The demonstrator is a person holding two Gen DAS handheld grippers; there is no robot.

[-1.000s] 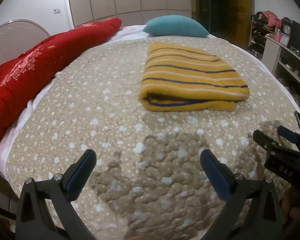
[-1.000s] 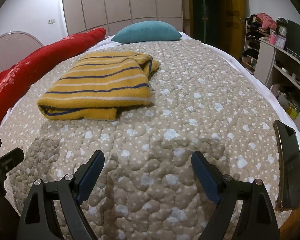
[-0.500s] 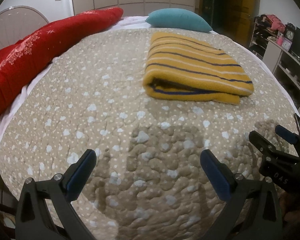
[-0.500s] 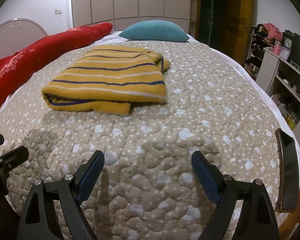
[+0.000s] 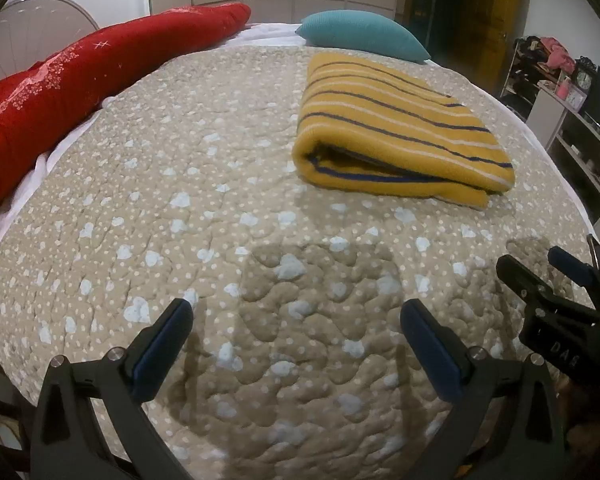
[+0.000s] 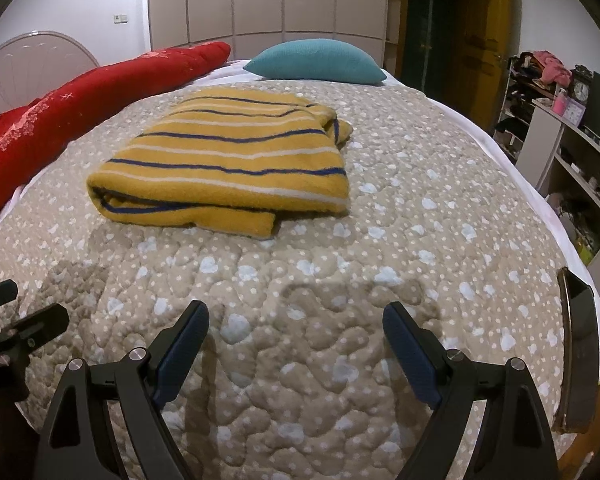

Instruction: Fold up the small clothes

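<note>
A yellow garment with navy and white stripes [image 5: 396, 136] lies folded on the beige dotted quilt [image 5: 204, 184]; it also shows in the right wrist view [image 6: 228, 164]. My left gripper [image 5: 296, 320] is open and empty, low over the quilt, short of the garment and to its left. My right gripper [image 6: 296, 320] is open and empty, short of the garment's near edge. The right gripper also shows at the right edge of the left wrist view [image 5: 540, 276].
A red bolster [image 5: 80, 84] runs along the bed's left side. A teal pillow [image 6: 316, 62] lies at the head. Shelves with clutter [image 6: 560, 120] stand to the right. A dark phone [image 6: 578, 340] lies at the bed's right edge.
Both grippers have moved forward and nearer the folded garment, which now looks larger in both views. Both stayed open. The garment has not moved.
</note>
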